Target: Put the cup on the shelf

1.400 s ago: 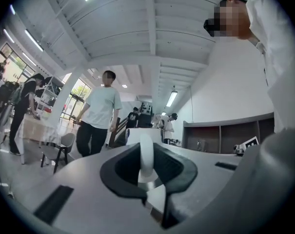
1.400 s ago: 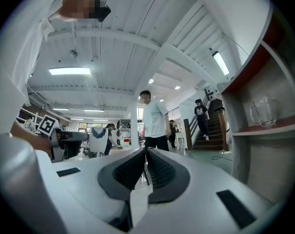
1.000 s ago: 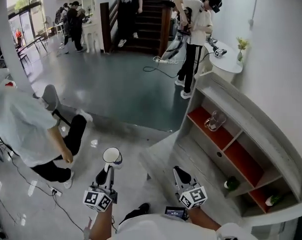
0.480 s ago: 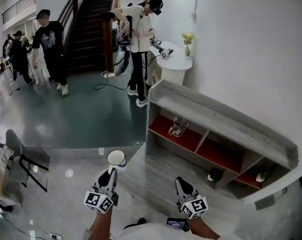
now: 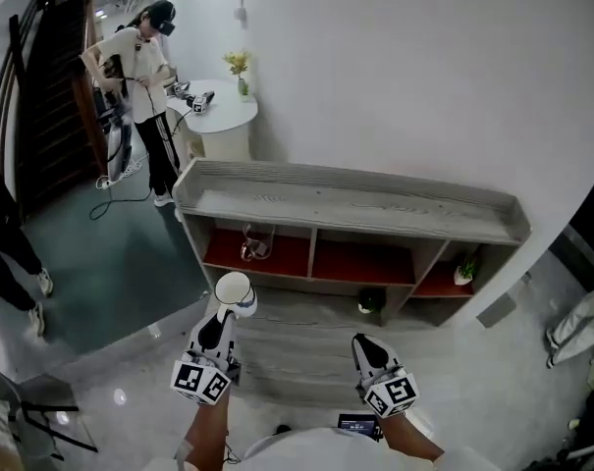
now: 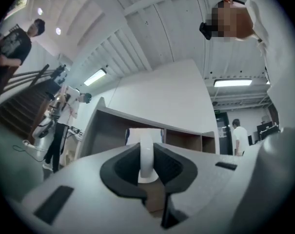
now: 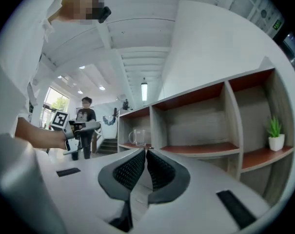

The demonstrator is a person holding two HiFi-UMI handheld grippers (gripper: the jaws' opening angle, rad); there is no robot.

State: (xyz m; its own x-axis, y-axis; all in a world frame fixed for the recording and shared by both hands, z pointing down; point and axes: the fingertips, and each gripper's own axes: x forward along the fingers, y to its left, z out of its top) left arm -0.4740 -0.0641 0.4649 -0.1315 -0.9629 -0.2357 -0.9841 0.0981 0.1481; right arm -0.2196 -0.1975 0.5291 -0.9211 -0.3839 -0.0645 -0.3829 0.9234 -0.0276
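A white cup (image 5: 233,291) is held by its handle (image 6: 146,156) in my left gripper (image 5: 224,317), which is shut on it in front of the shelf (image 5: 355,204). In the left gripper view the handle stands upright between the dark pads (image 6: 167,165), with the cup body (image 6: 145,133) beyond them. My right gripper (image 5: 361,342) hangs lower right, shut with nothing in it; its jaws (image 7: 146,153) meet at the tips. The grey shelf unit (image 7: 201,149) has red-floored compartments in its upper row.
A clear glass mug (image 5: 255,241) stands in the upper left compartment, also in the right gripper view (image 7: 136,136). A small potted plant (image 5: 463,271) sits at the right end, a dark pot (image 5: 371,302) lower down. A person (image 5: 144,77) stands by a round white table (image 5: 218,116).
The head view has swung right, so the shelf now lies straight ahead and closer. Both grippers keep their places in the view, the left still holding the cup.
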